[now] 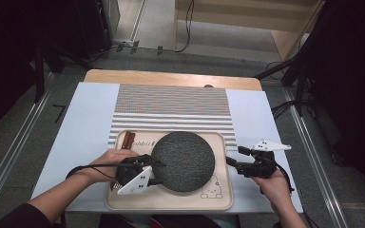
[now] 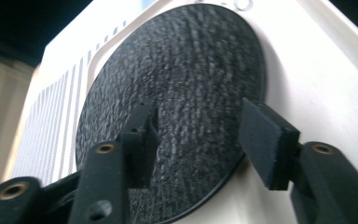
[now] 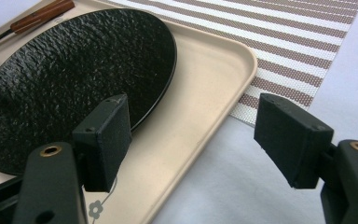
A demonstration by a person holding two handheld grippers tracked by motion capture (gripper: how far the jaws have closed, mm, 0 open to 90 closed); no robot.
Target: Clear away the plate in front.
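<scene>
A round, dark grey plate with a rough, pebbled stone-like surface point(image 1: 183, 160) lies flat in a shallow beige plastic tray with rounded corners point(image 1: 223, 199), a little left of the tray's middle. The tray carries a small line drawing of a bear near its front right corner and rests on a woven placemat with fine brown and white stripes point(image 1: 171, 102), which lies on a pale, smooth table cover point(image 1: 88, 114). At the tray's far left corner lie utensils with slim reddish-brown wooden handles point(image 1: 129, 139), close beside the plate's edge.

The left gripper point(image 1: 156, 172), matte black with a white three-cornered plate on top, sits over the tray at the plate's left rim. In the left gripper view its two blocky black jaws stand apart, released, one over the grainy plate surface point(image 2: 182, 84) and the other beyond the rim over the tray; neither pad presses on the plate.

The right gripper point(image 1: 233, 156) is held at the tray's right edge. In the right gripper view its square-edged jaws are spread wide and grasp nothing: the left jaw hangs over the tray's floor point(image 3: 200, 88) beside the glossy, dimpled plate point(image 3: 74, 70), the right jaw over the bare cover outside the rim.
</scene>
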